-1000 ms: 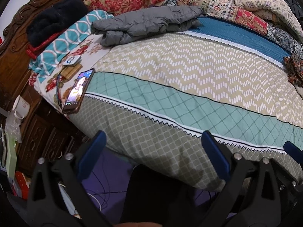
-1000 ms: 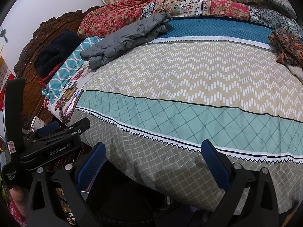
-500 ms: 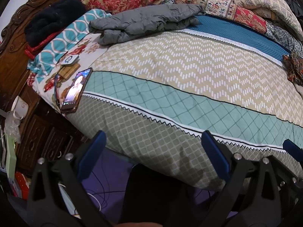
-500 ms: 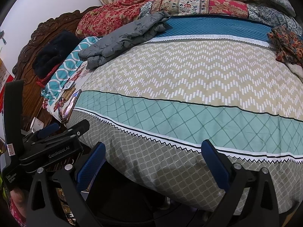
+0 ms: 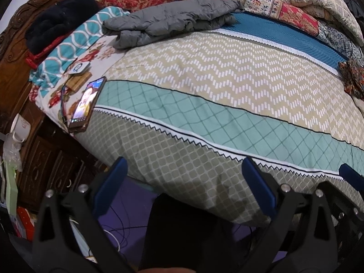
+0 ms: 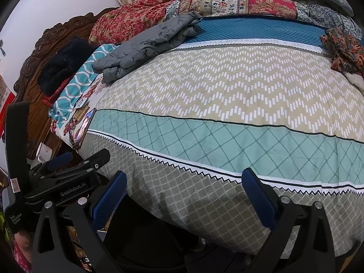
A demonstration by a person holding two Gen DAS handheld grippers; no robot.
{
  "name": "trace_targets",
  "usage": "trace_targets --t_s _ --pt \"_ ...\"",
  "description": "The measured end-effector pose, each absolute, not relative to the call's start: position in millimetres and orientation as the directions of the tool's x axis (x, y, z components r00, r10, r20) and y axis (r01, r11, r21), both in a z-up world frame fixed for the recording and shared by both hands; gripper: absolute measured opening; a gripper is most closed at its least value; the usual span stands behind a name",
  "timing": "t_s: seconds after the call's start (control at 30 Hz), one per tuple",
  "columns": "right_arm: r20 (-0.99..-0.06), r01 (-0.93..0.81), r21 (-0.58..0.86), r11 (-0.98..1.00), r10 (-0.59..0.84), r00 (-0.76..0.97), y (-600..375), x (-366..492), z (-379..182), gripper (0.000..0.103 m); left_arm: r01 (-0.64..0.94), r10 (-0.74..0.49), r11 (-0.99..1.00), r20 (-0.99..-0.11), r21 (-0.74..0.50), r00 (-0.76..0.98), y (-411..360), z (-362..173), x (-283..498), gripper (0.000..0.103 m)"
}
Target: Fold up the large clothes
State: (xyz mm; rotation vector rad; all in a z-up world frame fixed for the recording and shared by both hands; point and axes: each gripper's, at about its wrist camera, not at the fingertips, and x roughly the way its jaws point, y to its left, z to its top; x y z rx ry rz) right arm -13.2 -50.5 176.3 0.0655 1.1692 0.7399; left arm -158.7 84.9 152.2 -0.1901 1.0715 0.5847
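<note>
Both our left gripper (image 5: 182,182) and right gripper (image 6: 184,191) gape wide, empty, near the bed (image 6: 227,104) edge, well apart from the gray puffer jacket (image 5: 168,22).

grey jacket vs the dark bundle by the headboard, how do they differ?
The grey jacket is pale grey, wrinkled and stretched long across the bedspread. The dark bundle is near-black, looks fuzzy and sits compact against the headboard, on the teal-patterned cloth. Neither is touched: both grippers, left gripper and right gripper, are open at the near bed edge.

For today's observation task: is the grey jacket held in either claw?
No: the grey jacket lies at the bed's far side, while both claws, left and right, are open and empty.
</note>
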Motion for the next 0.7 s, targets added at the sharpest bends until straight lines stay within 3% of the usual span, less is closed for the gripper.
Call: trace_targets --t_s 0.7 --pt "-0.812 -0.473 0.425 0.772 0.556 0.176 -54.3 -10.6 170.2 0.025 -0.519 0.335 0.845 -0.886 0.132 0.32 81.0 142.5 -156.9 0.097"
